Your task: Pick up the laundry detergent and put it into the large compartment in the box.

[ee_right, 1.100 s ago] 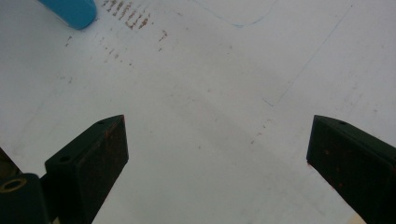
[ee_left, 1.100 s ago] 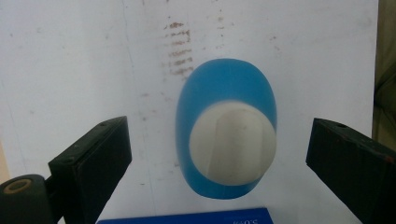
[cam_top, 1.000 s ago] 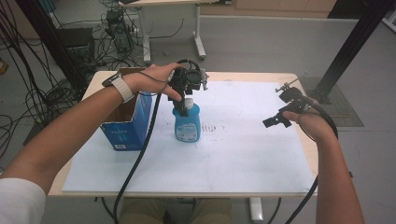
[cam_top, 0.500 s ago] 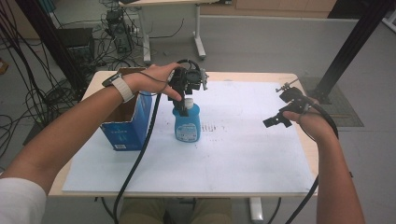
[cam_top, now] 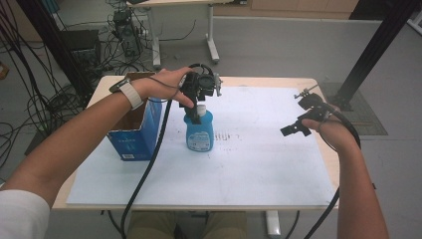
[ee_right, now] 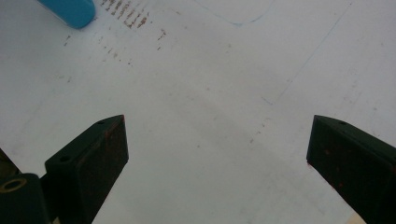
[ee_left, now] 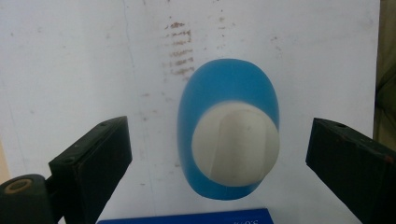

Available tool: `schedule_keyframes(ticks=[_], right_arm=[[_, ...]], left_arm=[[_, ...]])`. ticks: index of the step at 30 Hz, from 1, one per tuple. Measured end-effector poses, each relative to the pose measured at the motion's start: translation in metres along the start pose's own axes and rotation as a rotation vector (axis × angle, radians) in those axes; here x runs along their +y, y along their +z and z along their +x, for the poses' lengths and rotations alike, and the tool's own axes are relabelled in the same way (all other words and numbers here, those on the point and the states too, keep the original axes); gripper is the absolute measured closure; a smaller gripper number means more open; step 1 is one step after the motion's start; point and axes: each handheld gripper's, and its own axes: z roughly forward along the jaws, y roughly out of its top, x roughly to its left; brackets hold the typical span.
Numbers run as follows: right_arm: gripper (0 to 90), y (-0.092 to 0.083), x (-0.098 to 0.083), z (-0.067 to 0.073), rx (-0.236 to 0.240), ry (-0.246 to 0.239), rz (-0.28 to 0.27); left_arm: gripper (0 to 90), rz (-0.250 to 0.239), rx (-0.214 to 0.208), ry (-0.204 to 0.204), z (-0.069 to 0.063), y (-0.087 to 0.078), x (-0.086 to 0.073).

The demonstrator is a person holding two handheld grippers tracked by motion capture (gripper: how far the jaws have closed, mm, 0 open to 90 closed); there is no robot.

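Table: white sheet over the top.
Box: blue, open-topped, just left of the bottle.
Bottle: blue, white cap, upright near the table's middle.
Left gripper: directly above the bottle, jaws wide, cap between them, untouched.
Right gripper: well right of the bottle, jaws wide, holding nothing.
Risk: closing off-centre on the rounded cap could tip the bottle toward the box.

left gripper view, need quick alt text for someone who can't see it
Looking straight down on a blue bottle with a white cap, standing on a white table sheet between the left gripper's two open black jaws, which do not touch it. Faint brown marks lie beyond the bottle.
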Motion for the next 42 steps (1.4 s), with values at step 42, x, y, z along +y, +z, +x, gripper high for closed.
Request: schedule_keyframes(ticks=[42], right_arm=[[5.4, -0.002, -0.006, 0.0, -0.001, 0.012, -0.006]], left_arm=[[7.1, -0.001, 0.006, 0.003, -0.004, 0.011, 0.002]])
